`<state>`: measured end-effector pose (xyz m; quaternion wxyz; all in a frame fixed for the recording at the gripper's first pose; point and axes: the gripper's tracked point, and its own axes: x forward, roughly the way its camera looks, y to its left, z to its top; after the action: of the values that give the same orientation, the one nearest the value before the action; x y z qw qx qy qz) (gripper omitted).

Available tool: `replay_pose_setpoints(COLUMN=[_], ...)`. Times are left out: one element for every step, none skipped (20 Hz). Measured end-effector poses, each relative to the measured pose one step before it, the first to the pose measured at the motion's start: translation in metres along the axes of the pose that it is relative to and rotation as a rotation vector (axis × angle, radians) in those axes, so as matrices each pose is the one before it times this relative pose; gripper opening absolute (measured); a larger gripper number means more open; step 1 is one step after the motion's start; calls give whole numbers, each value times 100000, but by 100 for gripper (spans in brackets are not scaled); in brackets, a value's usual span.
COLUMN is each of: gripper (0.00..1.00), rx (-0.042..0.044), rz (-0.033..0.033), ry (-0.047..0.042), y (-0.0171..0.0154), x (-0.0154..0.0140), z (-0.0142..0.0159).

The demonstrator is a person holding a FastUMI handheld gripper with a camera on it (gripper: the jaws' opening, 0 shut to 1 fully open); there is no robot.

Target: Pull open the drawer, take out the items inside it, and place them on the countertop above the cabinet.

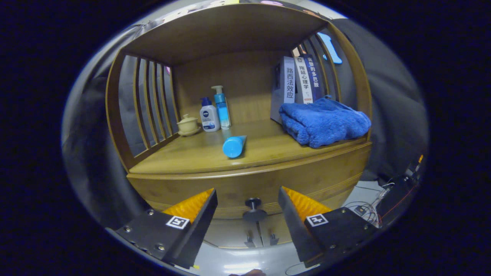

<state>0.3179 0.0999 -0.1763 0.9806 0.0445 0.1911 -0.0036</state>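
Note:
A wooden cabinet stands in front of me with its drawer (215,188) closed. The drawer's round dark knob (254,209) sits just ahead of my gripper (247,199), between the two fingers, which are spread wide and touch nothing. On the countertop (191,155) above the drawer lies a blue tube (234,146) on its side, cap end toward me. The drawer's contents are hidden.
At the back left of the countertop stand a small cream lidded cup (188,124), a white bottle (209,115) and a blue pump bottle (222,107). A folded blue towel (324,122) lies at the right, with books (301,80) upright behind it. Slatted sides enclose the shelf. Cables (368,209) lie at lower right.

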Motion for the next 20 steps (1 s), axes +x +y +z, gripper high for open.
replay_pose_setpoints(gripper=[95, 95, 95, 95, 96, 95, 95, 95, 96, 95, 95, 95, 95, 95, 95, 95, 95, 95, 95, 95], rx=[-1146, -1572, -1421, -1403, -1558, -1048, -335, -391, -744, -1376, -1655, -1335, -871, -686, -939, -1031, -840, -130, 228, 441], rz=[-253, -1455, -1384, -746, -1349, -1273, -1083, -1104, -773, -1130, -2406, -2026, -1347, -1365, -1534, -1338, -1327, -551, -315, -333], ry=[1055, 916, 513, 131, -486, -715, -560, -1268, -971, -664, -454, -379, -345, 134, 931, 1500, 918, 550, -384, -256], y=[-427, -786, -696, -431, -692, -744, -657, -784, -697, -895, -1246, -1188, -920, -1094, -1176, -1150, -1141, -996, -856, -928], x=[-1226, -971, -1150, -1266, -1204, -1159, -1208, -1166, -978, -1045, -855, -859, -620, -464, -331, -387, -182, -71, -58, 205], z=[74, 234, 280, 289, 390, 378, 362, 374, 268, 136, 69, 58, 32, -199, -346, -648, -490, -313, -148, -315])
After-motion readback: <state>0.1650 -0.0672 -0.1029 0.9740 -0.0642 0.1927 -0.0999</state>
